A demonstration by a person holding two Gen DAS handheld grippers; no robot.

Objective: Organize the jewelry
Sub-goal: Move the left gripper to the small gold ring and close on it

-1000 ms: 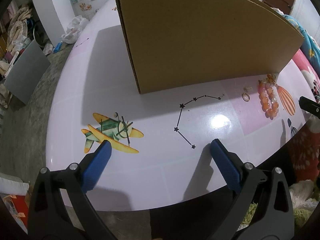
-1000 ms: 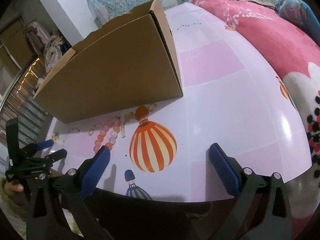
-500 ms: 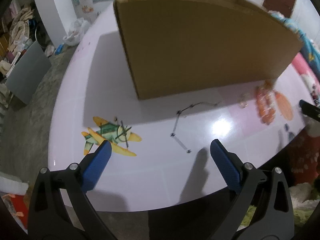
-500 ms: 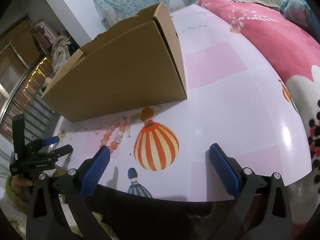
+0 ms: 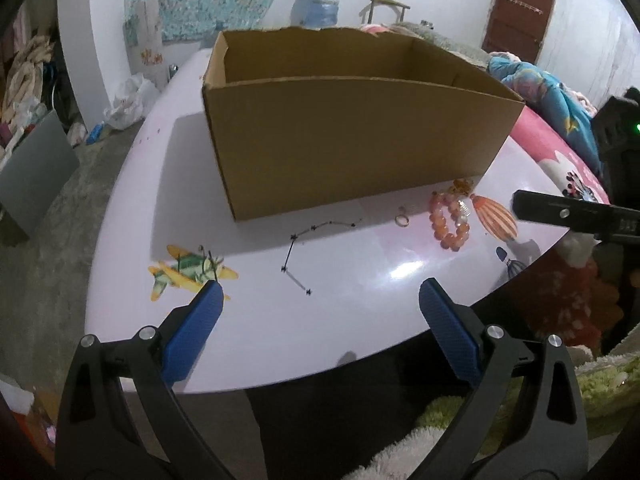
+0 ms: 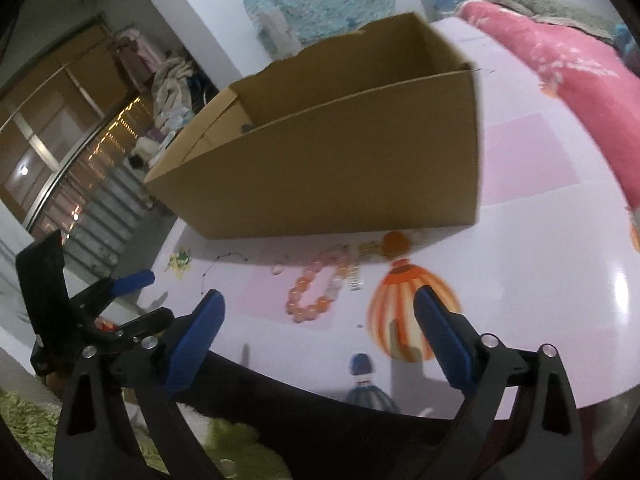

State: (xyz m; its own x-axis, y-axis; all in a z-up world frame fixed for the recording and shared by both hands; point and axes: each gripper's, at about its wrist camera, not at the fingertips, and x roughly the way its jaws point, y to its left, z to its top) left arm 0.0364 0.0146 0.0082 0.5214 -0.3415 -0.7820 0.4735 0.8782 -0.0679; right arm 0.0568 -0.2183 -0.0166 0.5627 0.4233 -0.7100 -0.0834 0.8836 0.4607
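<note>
An orange and pink bead bracelet (image 5: 449,222) lies on the white table (image 5: 248,336) in front of an open cardboard box (image 5: 352,152). A small gold ring (image 5: 401,220) lies left of it, with a gold trinket (image 5: 461,187) by the box's foot. The bracelet (image 6: 318,294) and ring (image 6: 277,269) also show in the right wrist view, below the box (image 6: 340,176). My left gripper (image 5: 316,312) is open and empty over the near table edge. My right gripper (image 6: 320,320) is open and empty, just short of the bracelet.
The table carries printed pictures: an airplane (image 5: 188,274), a constellation (image 5: 308,248), a striped balloon (image 6: 404,316). A pink blanket (image 6: 560,44) lies to the right. Green rug (image 6: 32,420) and floor clutter lie beyond the table edge. The other gripper (image 6: 100,320) appears at the left.
Both grippers have risen and tilted, so the box's open top now shows. The right gripper moved closer to the bracelet. Both stayed open.
</note>
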